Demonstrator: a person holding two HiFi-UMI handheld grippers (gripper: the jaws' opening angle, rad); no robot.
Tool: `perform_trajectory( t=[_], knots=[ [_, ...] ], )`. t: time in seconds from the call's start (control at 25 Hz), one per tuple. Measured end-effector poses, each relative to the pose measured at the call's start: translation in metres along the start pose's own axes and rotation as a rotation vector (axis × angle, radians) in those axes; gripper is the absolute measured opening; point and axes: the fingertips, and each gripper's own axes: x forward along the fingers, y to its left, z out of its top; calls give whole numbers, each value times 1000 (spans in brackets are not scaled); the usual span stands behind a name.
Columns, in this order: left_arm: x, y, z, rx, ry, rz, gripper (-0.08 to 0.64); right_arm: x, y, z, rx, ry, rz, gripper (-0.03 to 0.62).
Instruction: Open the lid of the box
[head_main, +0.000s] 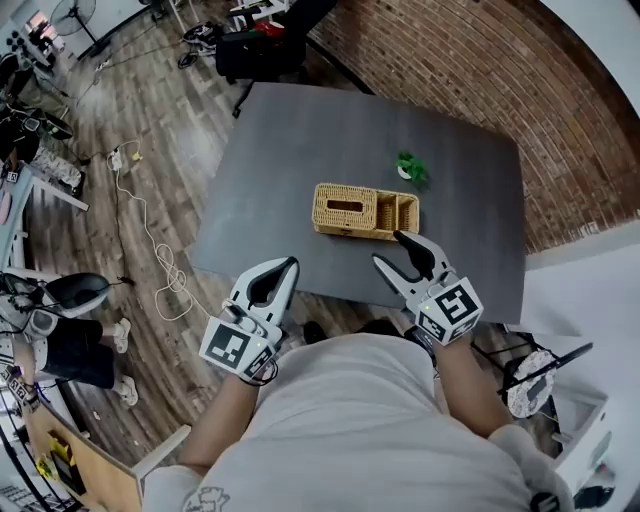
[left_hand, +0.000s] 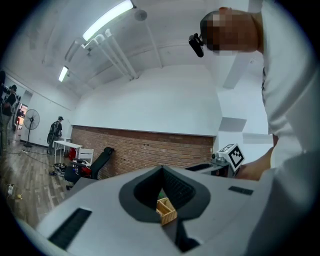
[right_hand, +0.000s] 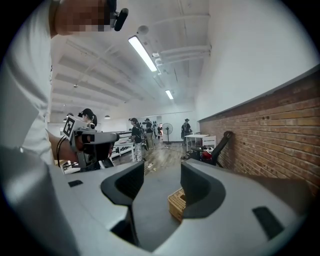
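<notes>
A woven wicker box (head_main: 365, 212) lies on the dark grey table (head_main: 300, 140), with a slotted lid (head_main: 345, 207) over its left part and open compartments (head_main: 398, 212) at its right. My left gripper (head_main: 288, 264) hovers at the table's near edge, left of the box; its tips meet with nothing held. My right gripper (head_main: 393, 251) is open just short of the box's near right corner, not touching it. In the left gripper view the box (left_hand: 167, 210) shows through the gap behind the closed tips (left_hand: 161, 169). Between the spread right jaws (right_hand: 158, 172) the box (right_hand: 176, 204) lies ahead.
A small green object (head_main: 410, 168) lies on the table beyond the box. A brick wall (head_main: 480, 60) runs along the right. A black chair (head_main: 255, 45) stands past the far edge, and a white cable (head_main: 150, 235) trails on the wooden floor at left. Several people stand far off (right_hand: 136, 135).
</notes>
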Motion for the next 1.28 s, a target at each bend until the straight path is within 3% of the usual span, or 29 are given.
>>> perform_trajectory(
  t=[0.36, 0.6, 1.28],
  knots=[
    [13, 11, -11, -18, 34, -33, 11, 16, -3, -18, -18, 59, 1, 235],
    [30, 20, -26, -36, 82, -15, 11, 39, -17, -41, -7, 127, 56, 235],
    [97, 56, -102, -137, 231, 6, 11, 108, -69, -163, -72, 471, 254, 267]
  ],
)
